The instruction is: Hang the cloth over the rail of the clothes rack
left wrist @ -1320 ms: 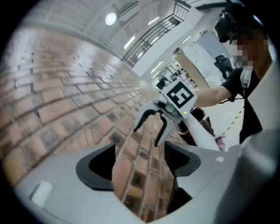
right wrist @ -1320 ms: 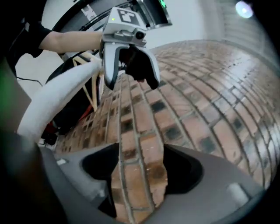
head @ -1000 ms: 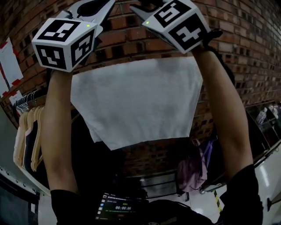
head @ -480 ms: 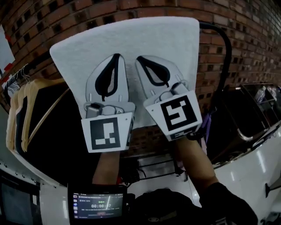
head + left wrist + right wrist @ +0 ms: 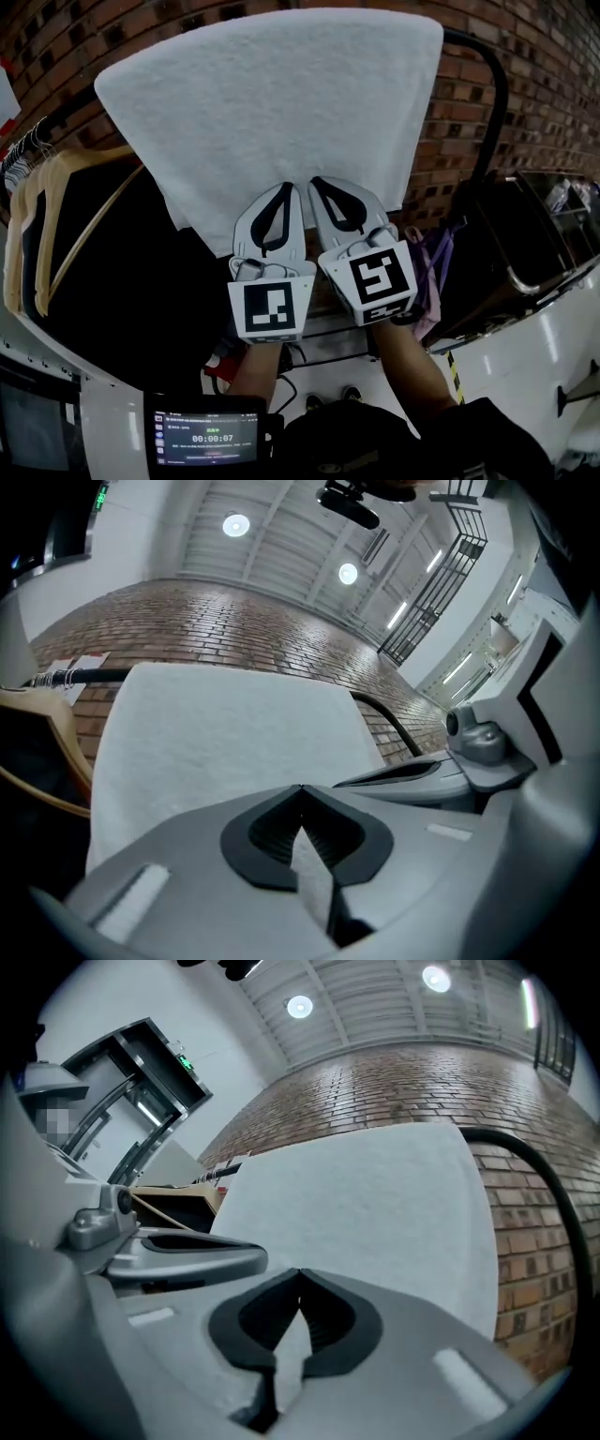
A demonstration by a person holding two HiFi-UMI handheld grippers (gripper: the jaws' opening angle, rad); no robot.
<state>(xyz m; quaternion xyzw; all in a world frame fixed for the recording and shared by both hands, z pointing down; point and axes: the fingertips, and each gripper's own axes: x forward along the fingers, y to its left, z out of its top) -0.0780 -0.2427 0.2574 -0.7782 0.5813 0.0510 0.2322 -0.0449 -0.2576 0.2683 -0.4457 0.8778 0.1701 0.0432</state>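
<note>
Looking up at a white cloth (image 5: 272, 112) already laid across the rail (image 5: 502, 89) of the clothes rack, close to the rail's right end where the black tube bends down. Hanging broad and flat in front of the brick wall (image 5: 534, 56), with wooden hangers (image 5: 47, 216) further along toward the rail's left end. Gripped at the middle of the lower edge by the left hand-held gripper (image 5: 284, 187) and the right hand-held gripper (image 5: 321, 183), side by side and nearly touching. Pinched shut in both cases, with a sliver of white fabric caught between the dark pads in each gripper view. Held that way, probably, to draw the front flap down and keep it smooth and even, and to stop it sliding back over the rail. Judged near done: only to let go of the edge once enough length hangs on this side. Cannot tell how much hangs behind the rail.
</note>
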